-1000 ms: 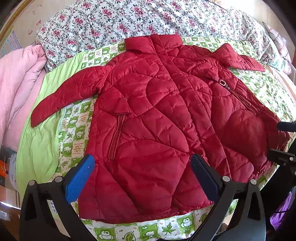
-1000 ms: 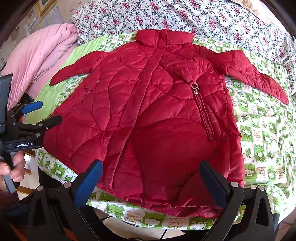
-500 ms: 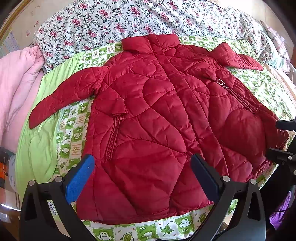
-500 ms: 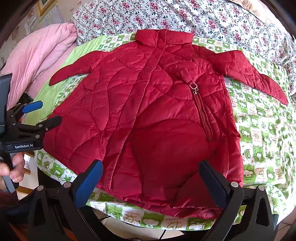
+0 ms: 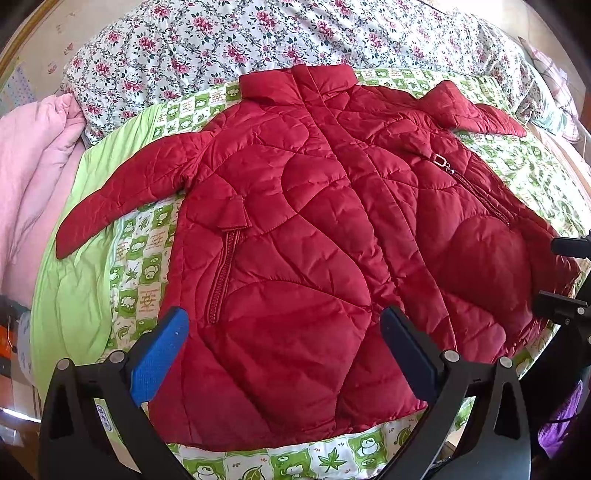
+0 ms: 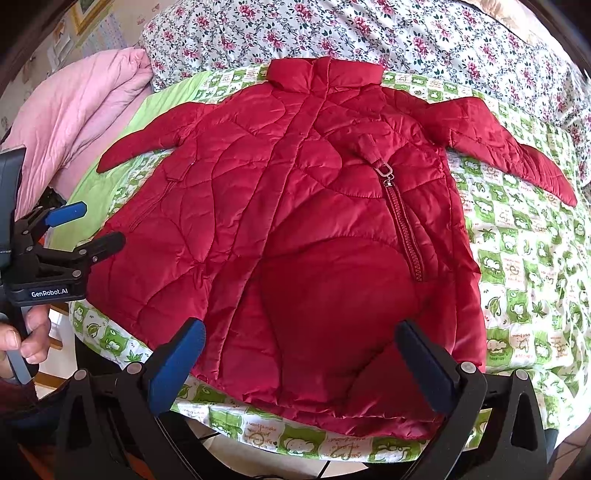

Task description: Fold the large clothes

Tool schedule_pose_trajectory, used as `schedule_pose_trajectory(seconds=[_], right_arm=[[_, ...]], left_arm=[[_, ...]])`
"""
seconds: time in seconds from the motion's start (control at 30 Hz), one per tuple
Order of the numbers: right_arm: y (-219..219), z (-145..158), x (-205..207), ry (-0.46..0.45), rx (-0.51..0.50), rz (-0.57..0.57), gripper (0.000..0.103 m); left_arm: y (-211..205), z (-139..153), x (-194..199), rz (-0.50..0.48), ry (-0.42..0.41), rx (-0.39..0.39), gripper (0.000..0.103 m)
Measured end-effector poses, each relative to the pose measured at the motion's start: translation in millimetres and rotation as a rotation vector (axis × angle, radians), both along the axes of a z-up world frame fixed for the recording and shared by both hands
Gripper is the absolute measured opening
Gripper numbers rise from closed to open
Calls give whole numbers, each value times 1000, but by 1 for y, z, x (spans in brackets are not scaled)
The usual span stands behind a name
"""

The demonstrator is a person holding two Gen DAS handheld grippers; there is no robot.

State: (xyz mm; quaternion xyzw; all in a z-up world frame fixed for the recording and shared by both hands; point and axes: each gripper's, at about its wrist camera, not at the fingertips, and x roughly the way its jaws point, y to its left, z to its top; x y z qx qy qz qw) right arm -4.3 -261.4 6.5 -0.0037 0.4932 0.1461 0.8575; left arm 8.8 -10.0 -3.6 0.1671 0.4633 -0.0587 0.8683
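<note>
**Red coat flat on the bed**

The coat (image 5: 314, 240) lies spread front-up on the green checked sheet (image 6: 517, 266), sleeves out to both sides. The left gripper (image 5: 284, 347) and right gripper (image 6: 299, 354) hover over its hem, fingers apart, holding nothing.

pink quilt (image 6: 85, 99) crowding left, floral bedding (image 6: 369, 33) behind

Jacket (image 5: 314, 251) flat on the checked sheet (image 5: 144, 266), flowered quilt (image 5: 221, 48) behind (folded blanket (image 5: 29, 177) perhaps touching, left).
</note>
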Motion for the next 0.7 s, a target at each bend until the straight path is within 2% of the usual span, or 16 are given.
schedule_pose_trajectory(seconds=[0.3,0.5,0.63,0.7], right_arm=[[-11,-4,8,22,2,-22,103],[-26,-5,18,28,48,-48,103],[-39,-4,27,24,27,-76,103],[-46,-3,31,20,16,-87,103]], left_arm=[[2,-3,10,10,12,-51,103],[1,-7,19,5,28,-85,103],[-1,-7,26,-2,36,-106,103],[-1,-10,32,-1,66,-137,103]])
